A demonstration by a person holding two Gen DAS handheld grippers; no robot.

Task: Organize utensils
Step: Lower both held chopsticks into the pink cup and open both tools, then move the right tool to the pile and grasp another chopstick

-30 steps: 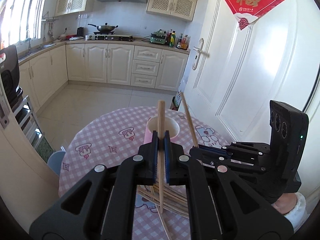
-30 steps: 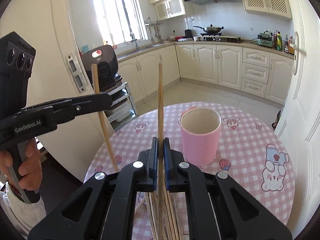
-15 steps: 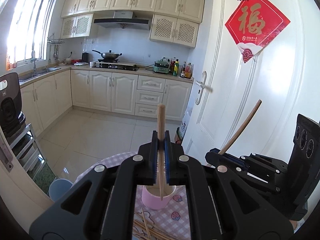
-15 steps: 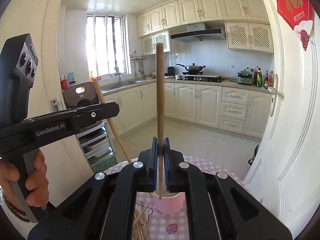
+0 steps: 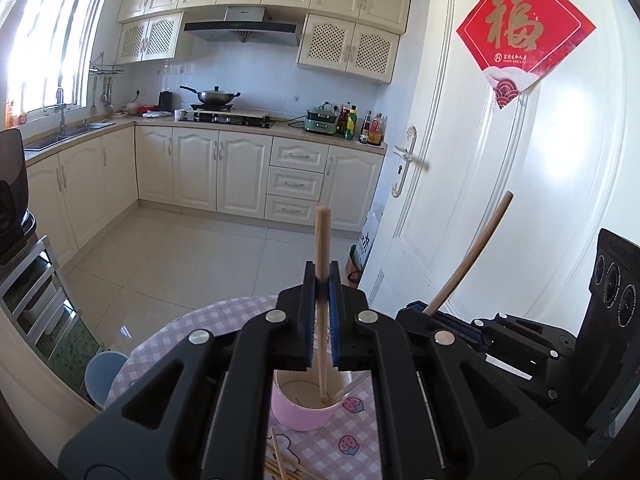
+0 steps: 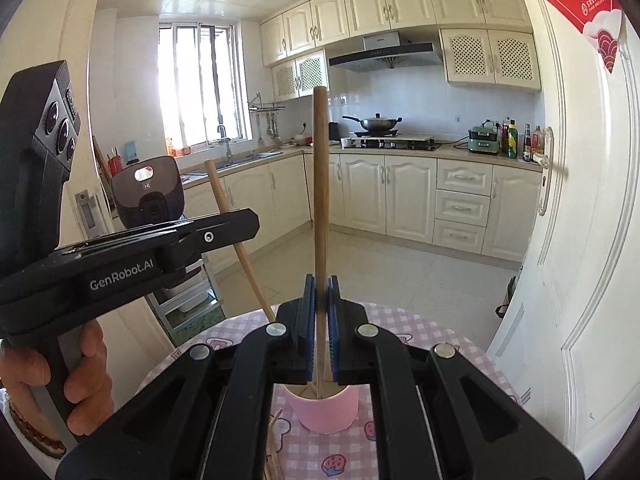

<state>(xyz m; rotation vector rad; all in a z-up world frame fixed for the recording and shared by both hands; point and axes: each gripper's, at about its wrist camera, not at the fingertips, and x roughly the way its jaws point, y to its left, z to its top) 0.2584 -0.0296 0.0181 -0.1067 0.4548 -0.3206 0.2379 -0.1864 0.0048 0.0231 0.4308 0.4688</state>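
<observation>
Two chopsticks held over the pink cup

Left gripper (image 5: 321, 316) clamps a chopstick (image 5: 321, 240); right gripper (image 6: 319, 320) clamps another chopstick (image 6: 320, 184); both tips dip into the pink cup (image 6: 326, 410) on the counter (image 6: 448, 344).

Open floor beyond the table (image 5: 224, 312); white door (image 5: 500, 200) close on the right

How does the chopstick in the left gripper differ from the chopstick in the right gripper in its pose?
In the left wrist view, the left chopstick stands about upright in the left gripper, while the right chopstick leans away from it in the right gripper. The left one's lower tip is inside the pink cup; the right one's appears to be too. Both are plain wood, each clamped between shut jaws.
</observation>
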